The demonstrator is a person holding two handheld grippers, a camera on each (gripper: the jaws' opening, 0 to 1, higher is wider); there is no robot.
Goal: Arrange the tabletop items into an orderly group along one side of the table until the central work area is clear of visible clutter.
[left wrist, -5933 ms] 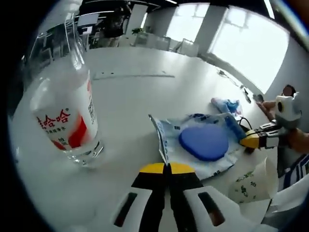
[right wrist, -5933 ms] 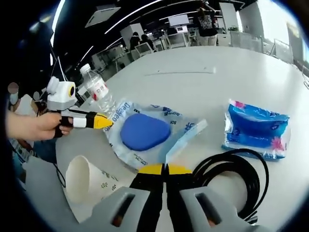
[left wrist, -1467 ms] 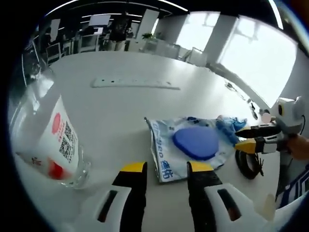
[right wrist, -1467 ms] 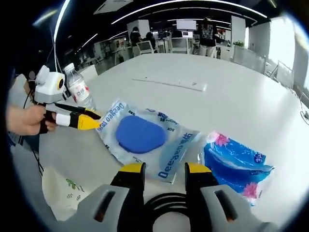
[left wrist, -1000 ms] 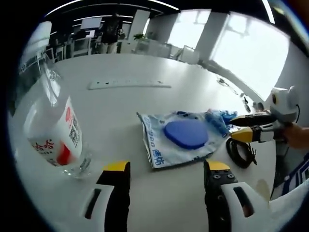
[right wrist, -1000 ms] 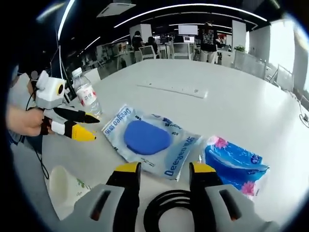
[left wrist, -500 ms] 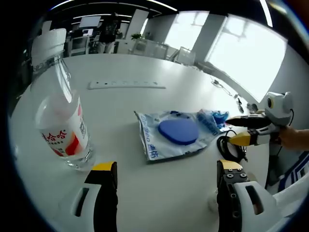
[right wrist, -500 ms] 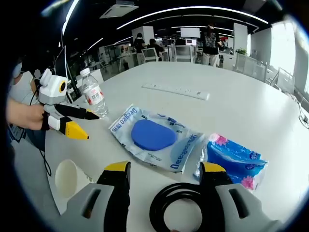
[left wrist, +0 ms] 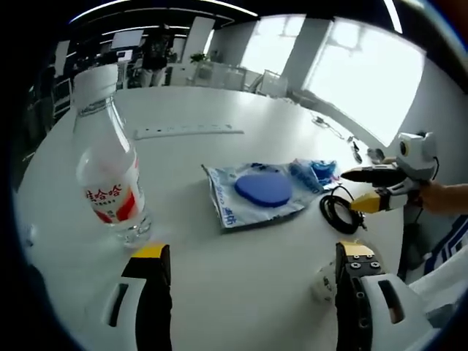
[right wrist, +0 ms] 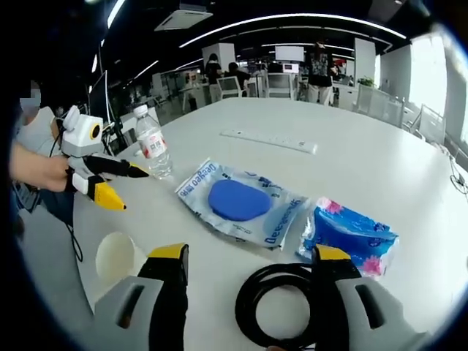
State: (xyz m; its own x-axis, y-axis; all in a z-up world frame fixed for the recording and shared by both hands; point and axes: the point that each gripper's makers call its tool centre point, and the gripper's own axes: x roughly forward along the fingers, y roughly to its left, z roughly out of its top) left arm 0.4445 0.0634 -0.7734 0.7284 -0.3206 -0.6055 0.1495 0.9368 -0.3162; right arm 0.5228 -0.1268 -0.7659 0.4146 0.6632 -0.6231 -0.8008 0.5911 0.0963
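Holding nothing, left gripper (left wrist: 248, 256) and right gripper (right wrist: 248, 259) both stand wide open. Ahead of the left jaws lies the blue pouch (left wrist: 259, 191), bottle (left wrist: 110, 175) to their left. Black cable coil (right wrist: 285, 303) sits between the right jaws, tissue pack (right wrist: 347, 234) just beyond.

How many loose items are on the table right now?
5: water bottle, blue-pad packet, tissue pack, coiled black cable, paper cup. More may lie outside both views.

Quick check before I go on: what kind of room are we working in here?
Probably an open-plan office or meeting area: a large white table with a power strip lying on it, chairs and more desks behind, ceiling strip lights, and big windows.
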